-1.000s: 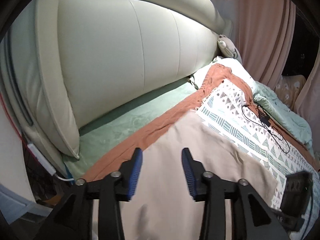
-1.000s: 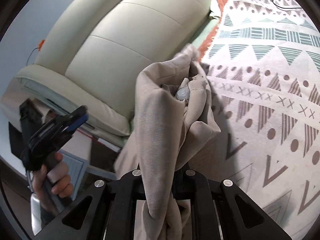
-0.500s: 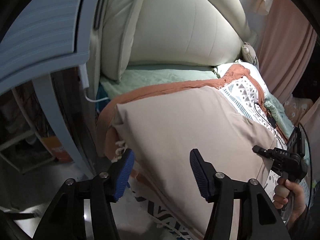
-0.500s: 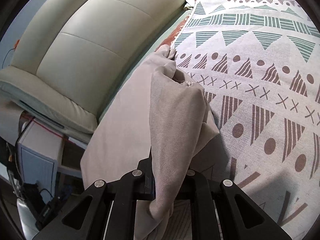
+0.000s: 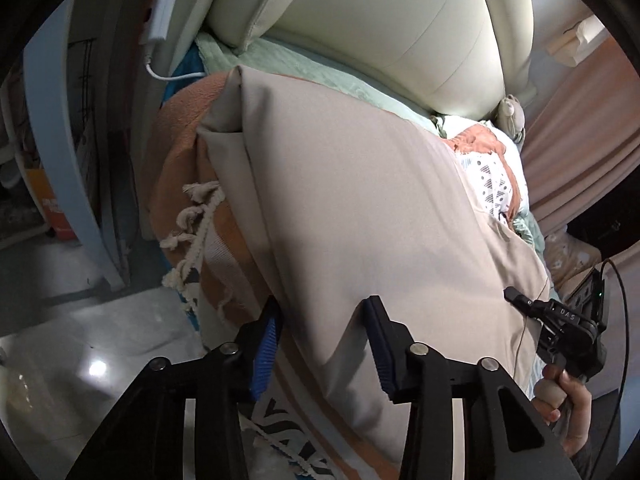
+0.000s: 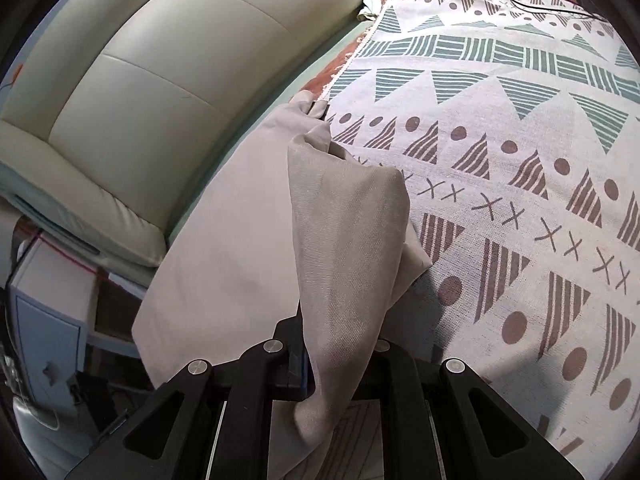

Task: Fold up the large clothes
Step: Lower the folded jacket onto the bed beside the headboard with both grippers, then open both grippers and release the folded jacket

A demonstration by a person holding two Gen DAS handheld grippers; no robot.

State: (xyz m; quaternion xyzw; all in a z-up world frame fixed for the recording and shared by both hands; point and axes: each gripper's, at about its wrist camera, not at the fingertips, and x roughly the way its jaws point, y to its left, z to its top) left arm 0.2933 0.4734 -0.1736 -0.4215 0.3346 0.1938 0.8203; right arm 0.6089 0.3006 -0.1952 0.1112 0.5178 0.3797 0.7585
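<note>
**Soft cloth, grip at the edges**

Beige woven garment (image 5: 360,184) lies spread on the patterned bedspread (image 6: 520,160), limp and light. Right gripper (image 6: 340,364) pinches a bunched fold; left gripper (image 5: 320,344), jaws spread, straddles the near hem, probably the best place to hold.

The garment (image 5: 360,200) lies on the blanket (image 6: 500,200), before the headboard (image 5: 400,20).
</note>
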